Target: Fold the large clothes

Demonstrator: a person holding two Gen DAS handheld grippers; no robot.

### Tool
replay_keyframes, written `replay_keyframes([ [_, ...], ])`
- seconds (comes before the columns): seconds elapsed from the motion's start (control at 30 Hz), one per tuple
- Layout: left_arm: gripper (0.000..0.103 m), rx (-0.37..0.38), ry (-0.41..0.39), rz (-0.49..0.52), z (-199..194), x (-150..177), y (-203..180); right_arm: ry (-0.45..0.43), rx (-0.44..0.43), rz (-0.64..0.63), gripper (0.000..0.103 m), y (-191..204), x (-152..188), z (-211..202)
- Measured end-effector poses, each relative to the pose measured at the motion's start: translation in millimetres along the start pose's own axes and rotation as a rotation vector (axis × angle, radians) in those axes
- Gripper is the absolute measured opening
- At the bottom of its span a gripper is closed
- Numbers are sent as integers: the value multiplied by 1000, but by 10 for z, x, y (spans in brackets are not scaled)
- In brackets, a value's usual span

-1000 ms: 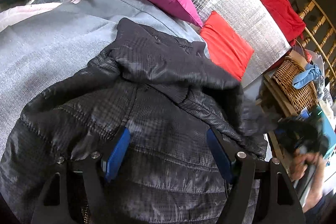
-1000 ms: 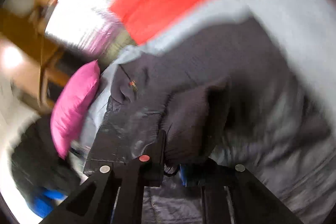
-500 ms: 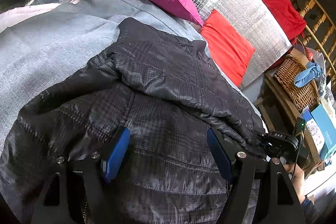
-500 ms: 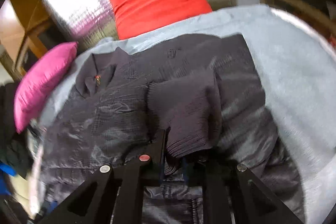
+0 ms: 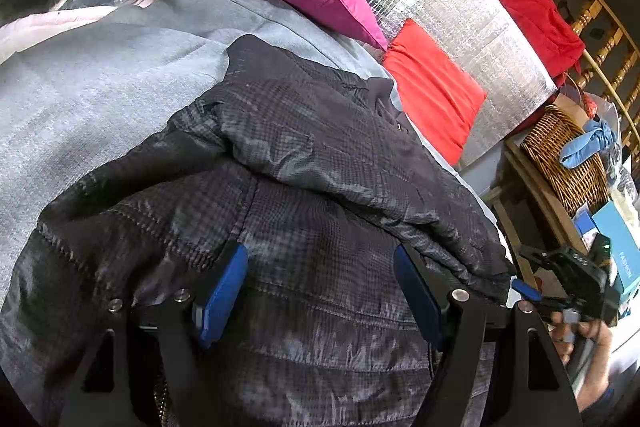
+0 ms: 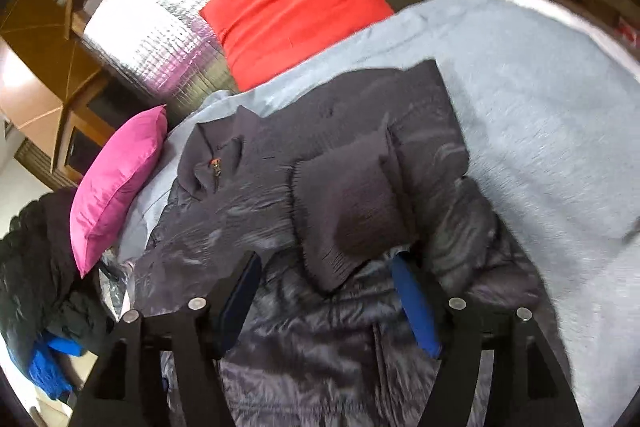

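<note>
Here, one dark quilted jacket (image 6: 360,211) lies on a grey blanket (image 6: 540,131), under both spread tongs: left tongs (image 5: 320,291), right tongs (image 6: 326,291) just opened, sleeve cuff (image 6: 348,211) lying free between them.

A dark grey quilted jacket (image 6: 360,211) lies spread across a pale grey blanket, its collar and small zip pull toward ten o'clock in the right wrist view. One sleeve is folded inward over the chest, its ribbed knit cuff (image 6: 344,227) lying flat at the centre and pointing toward six o'clock. In the left wrist view the same jacket (image 5: 288,187) fills the lower frame, the folded sleeve running from eleven o'clock down toward four o'clock.
</note>
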State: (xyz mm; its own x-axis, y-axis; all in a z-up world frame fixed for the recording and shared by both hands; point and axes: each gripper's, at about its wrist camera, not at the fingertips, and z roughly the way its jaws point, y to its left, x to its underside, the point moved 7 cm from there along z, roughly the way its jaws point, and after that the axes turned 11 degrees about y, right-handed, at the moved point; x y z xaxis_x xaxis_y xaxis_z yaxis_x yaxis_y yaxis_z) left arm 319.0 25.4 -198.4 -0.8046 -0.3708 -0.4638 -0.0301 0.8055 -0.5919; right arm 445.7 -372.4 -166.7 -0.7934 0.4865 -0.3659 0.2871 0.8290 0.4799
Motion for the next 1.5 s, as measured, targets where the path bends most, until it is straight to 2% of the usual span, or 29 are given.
replay_keyframes([
  [0.07, 76, -2, 0, -1, -12, -1, 0, -14, 5, -27, 72, 108, 34, -119],
  [0.17, 76, -6, -3, 7, -25, 3, -9, -28, -56, -111, 72, 426, 72, -211],
  [0.3, 76, -14, -3, 11, -32, 18, -8, -17, -161, -168, 72, 757, 6, -16],
  [0.37, 76, -13, 9, 5, -62, 32, -11, 10, -182, -140, 72, 753, -74, 226],
  [0.47, 76, 38, 51, -46, -199, -38, -32, 84, -120, -47, 72, 438, -123, 643],
  [0.53, 81, 25, 48, -102, -346, -183, -54, 73, -146, -34, 72, 319, -144, 699],
  [0.57, 83, 12, 45, -103, -384, -254, -92, 64, -132, -48, 71, 299, -151, 671],
  [0.67, 84, -120, 20, 18, -402, -572, -338, 82, -115, -88, 71, 288, -165, 682],
  [0.77, 84, -302, -14, 162, -192, -854, -529, 86, -102, -102, 71, 263, -200, 692],
  [0.83, 84, -434, 17, 235, 129, -945, -520, 88, -85, -117, 71, 269, -214, 696],
  [0.9, 84, -553, 107, 278, 482, -928, -384, 95, -62, -138, 70, 277, -234, 726],
  [0.97, 86, -620, 195, 288, 778, -814, -209, 101, -45, -161, 70, 265, -234, 737],
  [1.03, 89, -673, 125, 354, 785, -792, -249, 108, -24, -186, 70, 269, -237, 755],
  [1.07, 89, -686, 123, 373, 772, -778, -267, 112, -15, -195, 70, 271, -237, 767],
  [1.17, 88, -663, 126, 358, 639, -798, -314, 124, 16, -205, 70, 299, -236, 750],
  [1.23, 88, -611, 79, 351, 498, -833, -426, 82, 38, -223, 71, 393, -239, 595],
  [1.3, 88, -589, 27, 364, 425, -873, -583, 31, 18, -259, 71, 523, -258, 462],
  [1.37, 88, -559, 8, 403, 454, -867, -758, 9, -9, -273, 72, 636, -292, 397],
  [1.43, 88, -558, 26, 448, 582, -803, -882, 25, -42, -283, 72, 737, -335, 449],
  [1.5, 88, -586, 85, 470, 823, -737, -861, 68, -95, -257, 72, 737, -371, 587],
])
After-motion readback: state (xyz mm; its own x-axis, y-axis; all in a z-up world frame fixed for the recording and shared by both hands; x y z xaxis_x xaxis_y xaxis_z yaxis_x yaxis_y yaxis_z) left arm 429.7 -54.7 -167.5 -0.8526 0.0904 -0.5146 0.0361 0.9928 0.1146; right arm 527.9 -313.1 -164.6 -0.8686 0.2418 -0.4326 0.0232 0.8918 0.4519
